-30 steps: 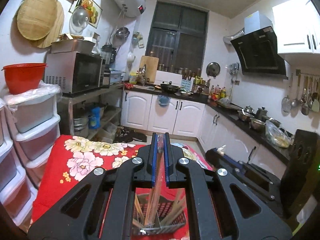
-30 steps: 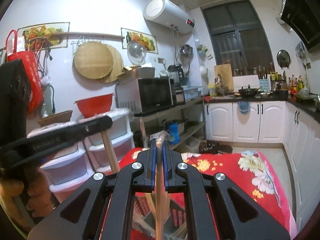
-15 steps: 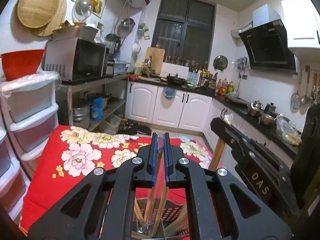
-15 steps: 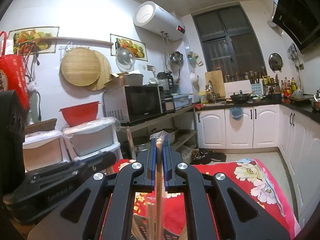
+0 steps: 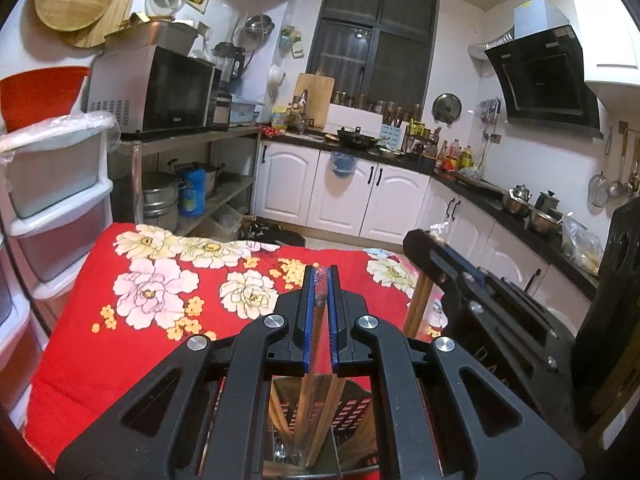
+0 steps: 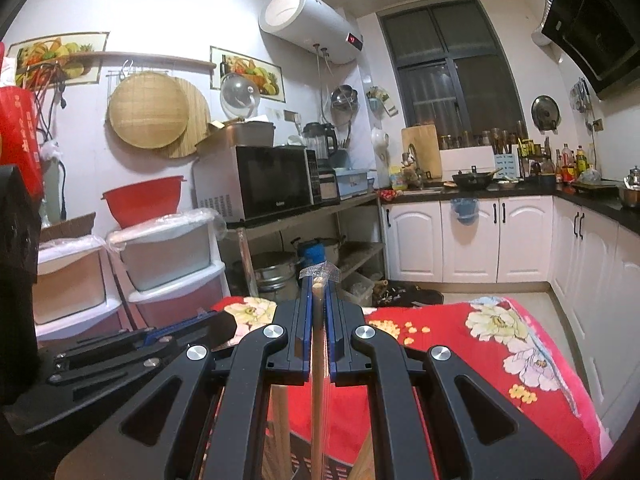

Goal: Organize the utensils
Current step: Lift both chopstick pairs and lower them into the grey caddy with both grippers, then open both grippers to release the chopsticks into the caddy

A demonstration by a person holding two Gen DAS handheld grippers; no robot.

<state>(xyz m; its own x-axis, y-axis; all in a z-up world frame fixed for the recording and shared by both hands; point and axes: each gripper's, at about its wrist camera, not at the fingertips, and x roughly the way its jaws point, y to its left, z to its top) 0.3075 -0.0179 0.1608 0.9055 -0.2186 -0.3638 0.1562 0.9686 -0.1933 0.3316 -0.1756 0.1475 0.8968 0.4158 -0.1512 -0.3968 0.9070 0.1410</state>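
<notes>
My left gripper (image 5: 320, 276) is shut on a pair of wrapped chopsticks (image 5: 318, 344) that hang down into a dark perforated utensil holder (image 5: 352, 412) holding several wooden chopsticks. My right gripper (image 6: 319, 280) is shut on another wrapped pair of chopsticks (image 6: 318, 380), held upright above the same holder (image 6: 304, 456). The right gripper also shows in the left wrist view (image 5: 472, 280), close on the right, with its chopsticks (image 5: 418, 304) hanging below. The left gripper shows in the right wrist view (image 6: 160, 340), low on the left.
The holder stands on a table with a red flowered cloth (image 5: 120, 320). Stacked plastic drawers (image 5: 52, 208) stand left of it, a shelf with a microwave (image 5: 160, 92) beyond, and white kitchen cabinets (image 5: 348, 196) at the back and right.
The left view has tilted down and more of the red cloth shows. The right gripper has come closer on the right. Both stay shut on their chopsticks.
</notes>
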